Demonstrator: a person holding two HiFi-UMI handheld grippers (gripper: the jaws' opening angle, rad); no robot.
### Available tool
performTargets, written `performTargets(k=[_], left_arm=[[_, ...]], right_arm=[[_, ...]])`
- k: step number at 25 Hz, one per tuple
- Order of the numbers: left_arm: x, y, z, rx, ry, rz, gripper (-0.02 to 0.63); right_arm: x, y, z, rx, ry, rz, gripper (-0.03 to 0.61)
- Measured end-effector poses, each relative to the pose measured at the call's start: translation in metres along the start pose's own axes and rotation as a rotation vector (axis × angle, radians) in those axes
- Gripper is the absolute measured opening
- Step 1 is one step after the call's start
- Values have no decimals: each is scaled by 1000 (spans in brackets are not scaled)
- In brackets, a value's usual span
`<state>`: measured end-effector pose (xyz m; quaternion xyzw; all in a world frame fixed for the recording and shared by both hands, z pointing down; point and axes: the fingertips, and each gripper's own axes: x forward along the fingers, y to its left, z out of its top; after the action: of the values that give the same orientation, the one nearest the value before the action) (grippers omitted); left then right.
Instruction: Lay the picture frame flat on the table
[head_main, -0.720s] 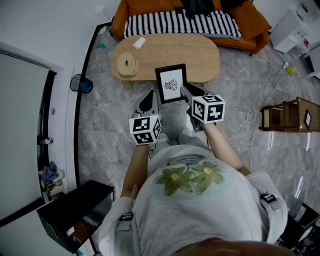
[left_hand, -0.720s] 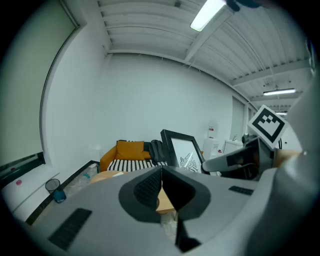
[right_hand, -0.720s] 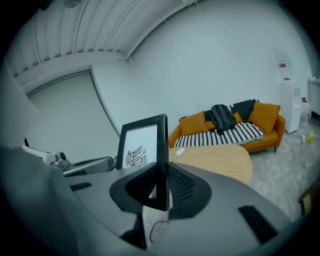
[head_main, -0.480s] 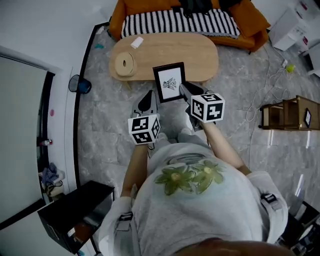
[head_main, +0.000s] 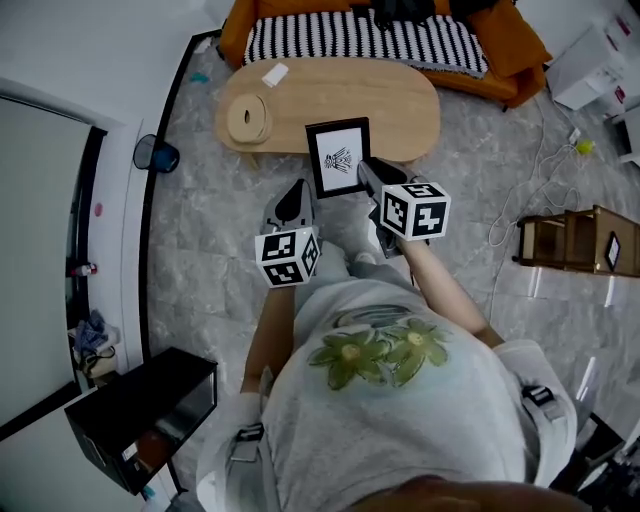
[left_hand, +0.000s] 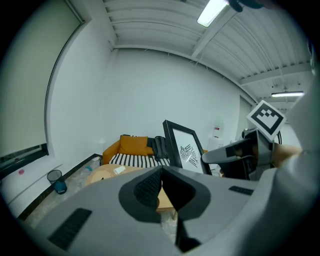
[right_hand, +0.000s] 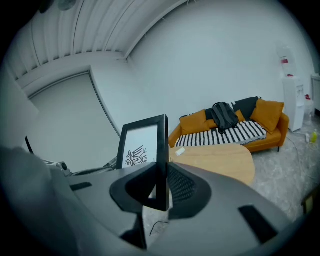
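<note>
The right gripper (head_main: 366, 175) pinches the black picture frame (head_main: 338, 157) by one side rail, holding it upright in the air over the near edge of the oval wooden coffee table (head_main: 400, 100). The left gripper (head_main: 294, 204) is pressed together, empty. The frame looks light and stiff, perhaps glazed and breakable. It may swivel in a one-rail pinch.

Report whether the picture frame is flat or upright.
Upright: the picture frame stands on edge, clamped in the right tongs, not lying on the table.

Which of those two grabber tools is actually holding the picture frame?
The right gripper: its jaws clamp the picture frame's edge. The left gripper is shut on nothing.
</note>
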<state>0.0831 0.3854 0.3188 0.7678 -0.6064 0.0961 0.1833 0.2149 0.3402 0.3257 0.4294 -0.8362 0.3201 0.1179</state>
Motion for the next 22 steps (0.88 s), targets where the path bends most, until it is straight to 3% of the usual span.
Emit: performTargets(k=[8, 22], left_arm=[[40, 31, 6, -22, 23, 9, 15], [141, 113, 55, -14, 58, -40, 15]], right_arm=[[45, -12, 17, 17, 22, -8, 75], [155, -23, 84, 44, 35, -61, 75]])
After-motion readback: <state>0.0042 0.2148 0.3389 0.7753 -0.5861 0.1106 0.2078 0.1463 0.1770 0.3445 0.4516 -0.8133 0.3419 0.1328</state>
